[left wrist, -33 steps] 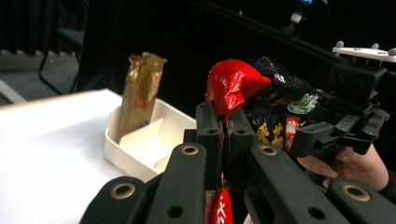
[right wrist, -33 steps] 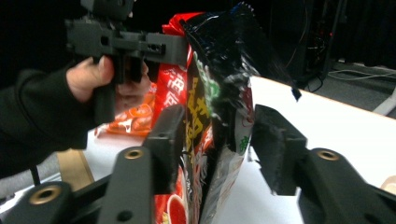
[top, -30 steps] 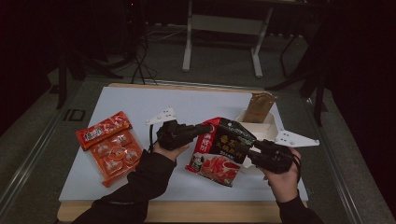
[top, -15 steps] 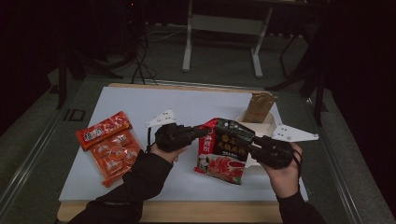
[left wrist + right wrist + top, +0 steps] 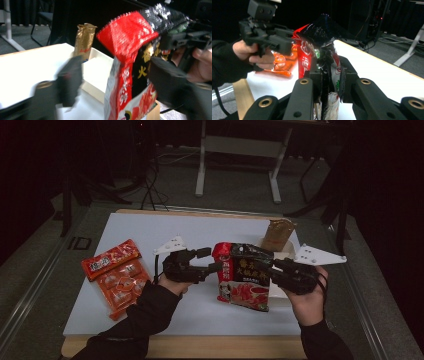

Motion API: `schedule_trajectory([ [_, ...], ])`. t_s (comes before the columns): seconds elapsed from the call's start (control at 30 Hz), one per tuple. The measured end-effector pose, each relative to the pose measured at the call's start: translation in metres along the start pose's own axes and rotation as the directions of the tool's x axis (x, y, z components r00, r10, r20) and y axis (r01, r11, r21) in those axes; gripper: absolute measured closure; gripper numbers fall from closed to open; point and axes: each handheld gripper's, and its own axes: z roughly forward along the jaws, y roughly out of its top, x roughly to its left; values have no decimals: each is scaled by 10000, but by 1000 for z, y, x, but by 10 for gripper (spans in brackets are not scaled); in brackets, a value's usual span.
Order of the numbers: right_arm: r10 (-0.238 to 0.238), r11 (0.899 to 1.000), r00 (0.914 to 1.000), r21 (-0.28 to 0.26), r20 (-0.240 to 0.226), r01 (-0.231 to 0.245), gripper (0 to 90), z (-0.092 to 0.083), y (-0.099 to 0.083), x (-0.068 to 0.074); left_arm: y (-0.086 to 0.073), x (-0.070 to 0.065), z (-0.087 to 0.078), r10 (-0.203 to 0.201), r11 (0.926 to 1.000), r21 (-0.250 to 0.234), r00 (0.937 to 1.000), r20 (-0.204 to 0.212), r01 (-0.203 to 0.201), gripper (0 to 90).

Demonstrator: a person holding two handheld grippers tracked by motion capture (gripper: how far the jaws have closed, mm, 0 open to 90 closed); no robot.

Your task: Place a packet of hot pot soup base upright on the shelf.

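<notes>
We hold a red-and-black bag (image 5: 244, 276) upright above the table (image 5: 150, 232), near its right edge. Our right gripper (image 5: 327, 75) has its jaws clamped together on the bag's black side edge. Our left gripper (image 5: 214, 260) reaches toward the bag's red top corner with its jaws apart, one on each side of the bag in the left gripper view; we cannot tell whether they touch it. Behind the bag sits a white tray (image 5: 98, 67) with a gold packet (image 5: 276, 234) standing in it. An orange pack (image 5: 115, 275) lies flat near the left edge.
</notes>
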Motion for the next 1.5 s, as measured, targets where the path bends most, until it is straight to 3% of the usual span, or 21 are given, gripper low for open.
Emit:
schedule_trajectory([
  [0.07, -28, 10000, 10000, -58, -11, 28, 765, -2, 4, -2, 0, -3, -2, 116, 9998, 148, 9994, -338, -111, 136],
  [0.17, -163, 9997, 9998, -194, 79, 164, 765, -6, 10, -5, -1, -5, -6, 410, 9989, 224, 9981, -450, -400, 88],
  [0.27, -333, 9987, 9990, -385, 295, 344, 765, -11, 16, -9, -3, -8, -13, 596, 9967, 605, 9945, -858, -545, 13],
  [0.37, -507, 9972, 9976, -533, 465, 532, 764, -17, 23, -15, -9, -8, -21, 615, 9944, 916, 9943, -867, -535, 12],
  [0.43, -655, 9958, 9963, -598, 552, 688, 765, -20, 27, -19, -14, -8, -26, 863, 9913, 1095, 9895, -1163, -736, 12],
  [0.57, -682, 9944, 9943, -750, 823, 744, 765, -26, 33, -25, -25, -2, -37, 656, 9899, 1330, 9896, -1281, -484, 13],
  [0.67, -820, 9931, 9918, -763, 977, 896, 764, -29, 37, -29, -35, 1, -45, 982, 9894, 1203, 9856, -1379, -817, 13],
  [0.77, -810, 9924, 9917, -847, 997, 896, 765, -31, 40, -37, -44, 4, -51, 782, 9885, 1404, 9851, -1533, -567, 14],
  [0.9, -847, 9904, 9886, -980, 1241, 972, 764, -34, 42, -46, -58, 6, -60, 1007, 9822, 1742, 9798, -1729, -702, 14],
  [1.07, -816, 9906, 9831, -949, 1642, 981, 764, -36, 45, -65, -74, 4, -68, 1280, 9788, 1816, 9756, -1785, -952, 14],
  [1.37, -591, 9893, 9646, -1137, 2570, 910, 762, -41, 47, -100, -102, -3, -79, 372, 9877, 1561, 9838, -1752, -96, 14],
  [1.43, -420, 9902, 9626, -1170, 2675, 757, 762, -41, 45, -107, -105, -3, -80, 341, 9879, 1552, 9823, -1841, -52, 14],
  [1.5, -366, 9920, 9560, -1052, 2911, 700, 762, -39, 43, -114, -106, -2, -80, 415, 9855, 1696, 9754, -2166, -43, 14],
])
